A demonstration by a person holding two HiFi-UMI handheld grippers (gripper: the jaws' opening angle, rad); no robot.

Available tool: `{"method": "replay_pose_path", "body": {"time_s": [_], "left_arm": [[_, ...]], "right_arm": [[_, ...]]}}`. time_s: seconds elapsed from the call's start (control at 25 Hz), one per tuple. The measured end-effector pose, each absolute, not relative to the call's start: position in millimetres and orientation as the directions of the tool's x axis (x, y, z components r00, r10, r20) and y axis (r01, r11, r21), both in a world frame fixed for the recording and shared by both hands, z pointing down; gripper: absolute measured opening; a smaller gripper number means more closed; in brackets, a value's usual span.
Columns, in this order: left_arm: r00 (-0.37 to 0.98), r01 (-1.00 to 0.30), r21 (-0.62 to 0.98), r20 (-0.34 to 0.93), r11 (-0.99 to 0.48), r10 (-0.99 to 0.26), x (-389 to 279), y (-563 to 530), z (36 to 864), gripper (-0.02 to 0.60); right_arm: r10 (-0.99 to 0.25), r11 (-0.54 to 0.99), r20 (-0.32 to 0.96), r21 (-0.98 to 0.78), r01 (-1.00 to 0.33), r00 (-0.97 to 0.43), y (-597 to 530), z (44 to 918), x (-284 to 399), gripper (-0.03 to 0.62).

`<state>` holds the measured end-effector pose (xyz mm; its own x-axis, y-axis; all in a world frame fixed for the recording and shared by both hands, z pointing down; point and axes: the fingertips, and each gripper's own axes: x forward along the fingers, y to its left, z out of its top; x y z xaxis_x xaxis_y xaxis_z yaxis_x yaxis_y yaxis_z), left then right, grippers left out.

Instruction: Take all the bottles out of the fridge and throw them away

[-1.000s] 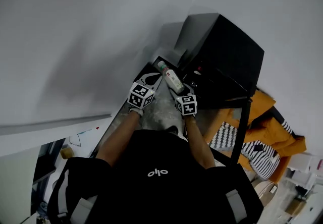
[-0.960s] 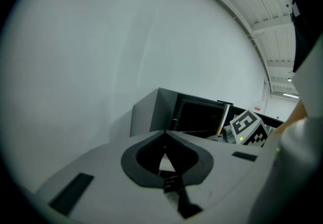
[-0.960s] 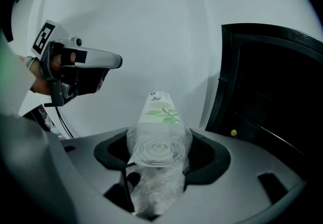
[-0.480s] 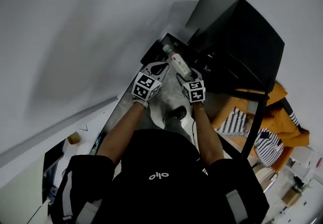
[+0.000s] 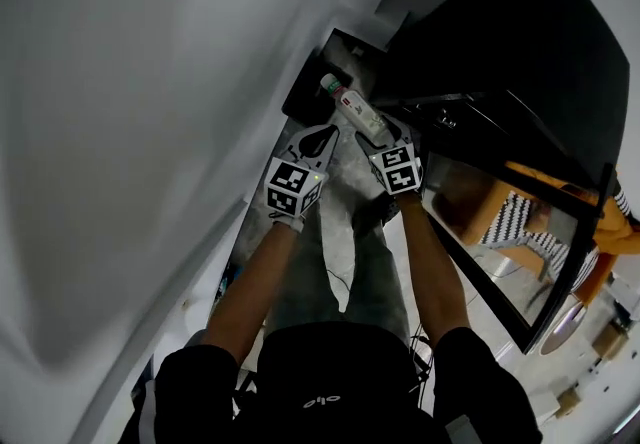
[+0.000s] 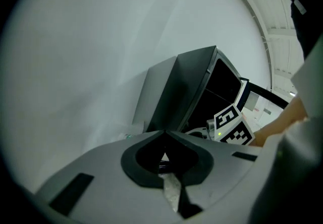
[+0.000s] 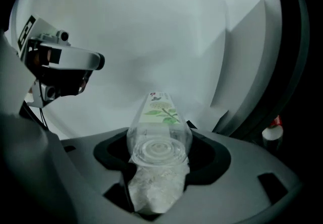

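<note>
Clear plastic bottle [image 7: 159, 129], green-leaf label, clamped in your right gripper [image 5: 383, 135]. Your left gripper [image 6: 165, 133]: jaws pressed together, empty, beside the black fridge [image 6: 182, 87].

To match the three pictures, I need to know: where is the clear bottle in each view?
Head view: bottle, upper centre, sticking out of the right hand-held gripper.
Left gripper view: I cannot make it out.
Right gripper view: lower centre, base toward the camera, between the jaws.
Shared landmark: black fridge, on the right in every view.
</note>
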<state>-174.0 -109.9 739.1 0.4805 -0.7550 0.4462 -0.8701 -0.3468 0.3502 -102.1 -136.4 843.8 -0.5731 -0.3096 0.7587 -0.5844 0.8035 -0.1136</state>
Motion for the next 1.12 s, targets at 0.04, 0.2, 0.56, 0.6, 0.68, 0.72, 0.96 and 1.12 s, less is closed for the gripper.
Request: {"method": "replay_pose_path", "body": {"time_s": [0.04, 0.2, 0.56, 0.6, 0.68, 0.72, 0.96, 1.12], "left_arm": [[0.483, -0.869, 0.352, 0.453, -0.347, -0.749, -176, -113, 754, 0.006], [0.478, -0.875, 0.34, 0.48, -0.346, -0.736, -189, -126, 810, 0.006], [0.479, -0.874, 0.354, 0.511, -0.333, -0.714, -203, -122, 909, 0.006], [0.479, -0.874, 0.356, 0.516, -0.331, -0.71, -204, -119, 917, 0.006], [0.478, -0.875, 0.36, 0.526, -0.325, -0.704, -209, -113, 930, 0.006], [0.476, -0.875, 0.361, 0.53, -0.322, -0.701, -211, -111, 935, 0.006], [0.472, -0.878, 0.36, 0.539, -0.316, -0.697, -223, -102, 940, 0.006], [0.471, -0.879, 0.353, 0.54, -0.32, -0.698, -229, -103, 938, 0.006]], "right_arm": [[-0.302, 0.804, 0.765, -0.116, -0.583, -0.569, -138, 860, -104, 0.311], [-0.289, 0.803, 0.776, -0.123, -0.584, -0.561, -151, 918, -114, 0.311], [-0.189, 0.806, 0.854, -0.147, -0.574, -0.484, -140, 1046, -129, 0.313], [-0.178, 0.81, 0.861, -0.146, -0.568, -0.476, -138, 1057, -133, 0.313], [-0.161, 0.814, 0.87, -0.15, -0.561, -0.466, -132, 1073, -143, 0.313], [-0.154, 0.812, 0.873, -0.155, -0.562, -0.463, -129, 1078, -148, 0.313], [-0.131, 0.804, 0.884, -0.171, -0.57, -0.449, -118, 1088, -168, 0.314], [-0.135, 0.797, 0.884, -0.171, -0.579, -0.447, -119, 1089, -174, 0.314]]}}
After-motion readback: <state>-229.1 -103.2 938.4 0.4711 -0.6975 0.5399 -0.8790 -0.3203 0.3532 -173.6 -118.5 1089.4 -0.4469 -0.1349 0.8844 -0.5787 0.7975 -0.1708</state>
